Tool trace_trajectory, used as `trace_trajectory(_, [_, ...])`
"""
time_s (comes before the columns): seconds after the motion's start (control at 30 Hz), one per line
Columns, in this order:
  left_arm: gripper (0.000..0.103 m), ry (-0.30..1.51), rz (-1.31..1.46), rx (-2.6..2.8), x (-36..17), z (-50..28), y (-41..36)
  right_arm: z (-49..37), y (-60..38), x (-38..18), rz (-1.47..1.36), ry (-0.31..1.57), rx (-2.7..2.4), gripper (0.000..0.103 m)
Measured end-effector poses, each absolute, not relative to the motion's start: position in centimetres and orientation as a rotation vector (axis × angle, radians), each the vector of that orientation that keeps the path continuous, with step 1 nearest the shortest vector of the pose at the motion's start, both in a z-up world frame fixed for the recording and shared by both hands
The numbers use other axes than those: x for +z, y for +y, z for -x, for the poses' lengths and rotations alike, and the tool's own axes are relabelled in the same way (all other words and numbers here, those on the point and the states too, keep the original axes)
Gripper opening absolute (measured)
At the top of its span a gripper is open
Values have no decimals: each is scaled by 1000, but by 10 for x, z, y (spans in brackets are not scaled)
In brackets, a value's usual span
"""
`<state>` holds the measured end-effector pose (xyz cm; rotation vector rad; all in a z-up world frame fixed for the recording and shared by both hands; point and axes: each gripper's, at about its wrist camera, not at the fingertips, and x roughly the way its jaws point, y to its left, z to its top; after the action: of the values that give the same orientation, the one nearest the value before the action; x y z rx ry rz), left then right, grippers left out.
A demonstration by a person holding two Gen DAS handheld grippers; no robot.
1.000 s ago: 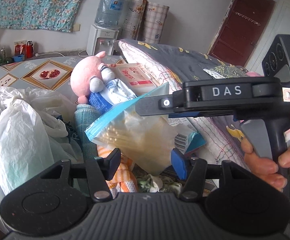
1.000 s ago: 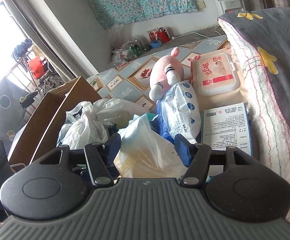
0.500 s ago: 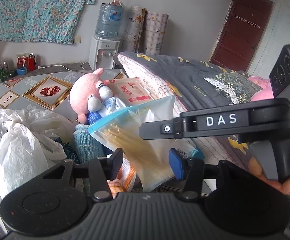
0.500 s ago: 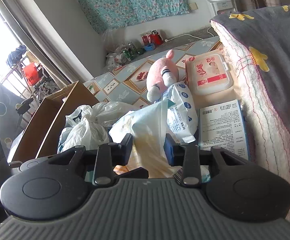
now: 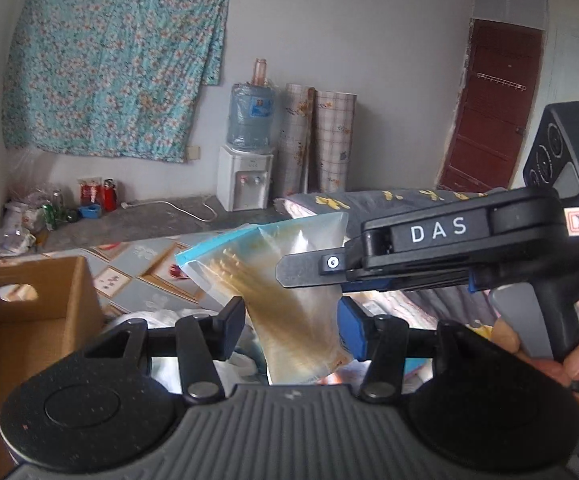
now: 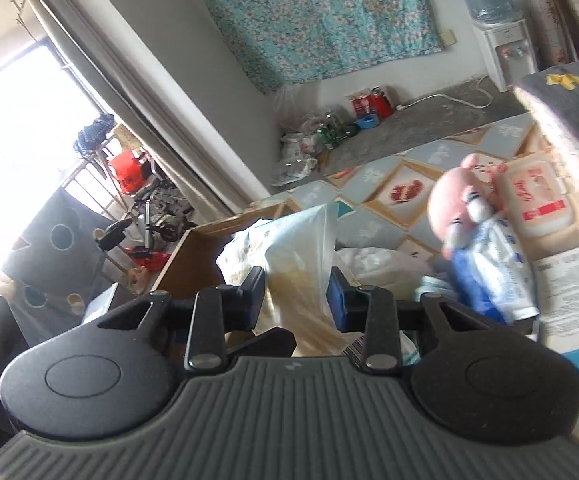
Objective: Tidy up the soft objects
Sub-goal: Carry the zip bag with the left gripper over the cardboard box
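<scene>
Holding a clear zip bag (image 5: 289, 280) of pale yellowish contents aloft, I grip it with both claws. My right claw (image 6: 295, 294) is narrowed on the bag's body, its pads pressing the plastic from either side; seen from the left wrist view, the same right claw (image 5: 309, 270) reaches in from the right and crosses the bag's upper part. My left claw (image 5: 289, 326) stands about half wide with the bag's lower part between its fingers; whether those pads truly press the plastic I cannot tell. The two-handed hold seems meant to keep a limp, sagging bag from folding or swinging while it is carried. An open cardboard box (image 5: 29, 312) stands near and to the left, its rim below the bag; I judge it the likely destination, and the bag's bottom must clear that near edge before being lowered. Open air surrounds the bag above and to the left, so there is room to swing that way. To the right lies the folded dark quilt (image 6: 569, 80) on the bed, which closes off that side. Beneath and to the right, other soft things remain unsorted: a pink plush toy (image 6: 455, 200), a blue-and-white soft pack (image 6: 493, 272), a wipes pack (image 6: 533, 200) and white plastic bags (image 6: 373, 262). The pile crowds the space under the bag, so it should be kept high over it.
</scene>
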<state>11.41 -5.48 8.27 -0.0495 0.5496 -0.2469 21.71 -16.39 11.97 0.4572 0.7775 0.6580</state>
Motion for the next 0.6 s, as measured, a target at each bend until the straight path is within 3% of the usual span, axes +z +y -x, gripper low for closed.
trace_trajectory(0.3, [55,604,18,5,112,-130,59,-271,-16,121,-610,945,857,33])
trace_trajectory(0.6, [56,828,109,46,64,-208,161,-324,90,60,-659,1132,789,34])
